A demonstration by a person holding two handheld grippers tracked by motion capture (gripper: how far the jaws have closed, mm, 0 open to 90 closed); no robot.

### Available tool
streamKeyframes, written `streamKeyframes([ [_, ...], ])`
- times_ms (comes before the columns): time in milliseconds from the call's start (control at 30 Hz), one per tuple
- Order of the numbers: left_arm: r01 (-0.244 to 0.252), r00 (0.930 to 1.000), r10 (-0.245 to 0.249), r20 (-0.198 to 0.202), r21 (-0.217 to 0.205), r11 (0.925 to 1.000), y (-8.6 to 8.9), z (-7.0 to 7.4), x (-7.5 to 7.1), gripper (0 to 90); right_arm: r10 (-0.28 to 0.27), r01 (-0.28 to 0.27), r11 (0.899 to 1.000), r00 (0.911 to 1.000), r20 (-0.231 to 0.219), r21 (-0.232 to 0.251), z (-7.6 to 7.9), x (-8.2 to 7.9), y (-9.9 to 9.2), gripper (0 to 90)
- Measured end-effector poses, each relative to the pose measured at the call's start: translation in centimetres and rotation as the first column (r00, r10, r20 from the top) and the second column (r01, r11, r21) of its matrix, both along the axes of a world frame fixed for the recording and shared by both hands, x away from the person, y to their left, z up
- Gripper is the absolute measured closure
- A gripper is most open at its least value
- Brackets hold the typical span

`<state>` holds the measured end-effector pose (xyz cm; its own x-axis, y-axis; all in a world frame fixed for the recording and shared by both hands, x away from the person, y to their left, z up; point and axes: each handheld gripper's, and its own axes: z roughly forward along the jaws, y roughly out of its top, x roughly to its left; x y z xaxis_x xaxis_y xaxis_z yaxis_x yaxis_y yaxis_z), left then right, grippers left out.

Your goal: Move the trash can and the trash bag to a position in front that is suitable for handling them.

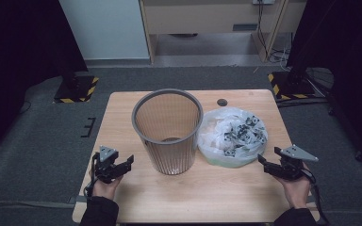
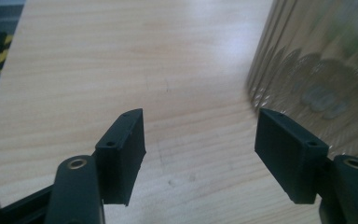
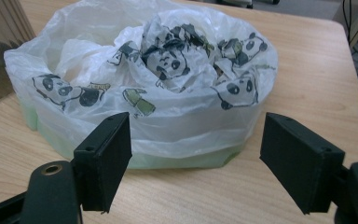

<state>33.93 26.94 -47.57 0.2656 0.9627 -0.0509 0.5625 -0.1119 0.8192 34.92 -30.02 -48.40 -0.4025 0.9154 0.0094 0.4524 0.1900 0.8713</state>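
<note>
A grey ribbed wastebasket (image 1: 168, 131) is standing upright near the middle of the wooden table (image 1: 122, 113), its open rim facing up. Just beside it, toward the table's right edge, a crumpled white plastic bag (image 1: 232, 136) with panda prints is lying in a loose heap, touching or nearly touching the basket's side. The left gripper (image 1: 121, 165) is hovering near the front left corner, jaws standing apart with nothing between them, the basket wall just to its right. The right gripper (image 1: 269, 165) is hovering by the right edge, jaws spread and empty, pointing at the bag (image 3: 144, 74) just ahead. Bare tabletop is lying open along the front edge between both hands
</note>
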Motion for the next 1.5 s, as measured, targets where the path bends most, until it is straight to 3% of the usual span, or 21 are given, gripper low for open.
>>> streamKeyframes([
  [100, -0.006, 0.9994, 0.007, 0.034, -0.014, 0.9999, -0.1, 0.9, 0.0, 35.1, -0.001, 0.002, 1.0, 0.9999, 0.01, -0.009, 0.4, 0.2, 0.1, 24.4],
  [367, -0.01, 0.9953, 0.014, 0.095, -0.045, 0.9989, 0.1, 3.1, 0.8, 40.5, -0.007, 0.004, 0.999, 0.9971, 0.076, 0.039, 2.8, 0.8, 0.7, 25.3],
  [633, -0.02, 0.9911, 0.031, 0.129, -0.084, 0.9962, 0.1, 5.0, 2.1, 50.0, 0.05, -0.054, 0.998, 0.9905, 0.128, 0.028, 5.5, 2.2, 4.1, 28.1],
  [867, -0.017, 0.9879, 0.033, 0.152, -0.102, 0.9946, -0.3, 6.6, 3.2, 58.1, 0.11, -0.112, 0.994, 0.9821, 0.153, 0.005, 7.0, 3.4, 7.8, 30.1],
  [1100, -0.017, 0.9838, 0.037, 0.176, -0.114, 0.9933, -1.3, 7.6, 4.0, 66.1, 0.133, -0.143, 0.989, 0.9737, 0.185, 0.046, 8.7, 4.5, 10.9, 43.0],
  [1167, -0.01, 0.9826, 0.031, 0.183, -0.115, 0.9933, -1.8, 7.7, 4.3, 68.2, 0.143, -0.153, 0.988, 0.9705, 0.194, 0.035, 8.9, 4.8, 11.9, 46.7],
  [1233, -0.003, 0.9824, 0.023, 0.185, -0.109, 0.994, -2.3, 7.7, 4.6, 69.9, 0.155, -0.164, 0.986, 0.9666, 0.205, 0.031, 8.8, 5.1, 13.0, 51.8],
  [1500, 0.024, 0.9827, -0.006, 0.185, -0.098, 0.9949, -3.5, 7.4, 5.1, 73.0, 0.143, -0.15, 0.989, 0.9679, 0.207, 0.018, 8.1, 6.3, 17.0, 65.5],
])
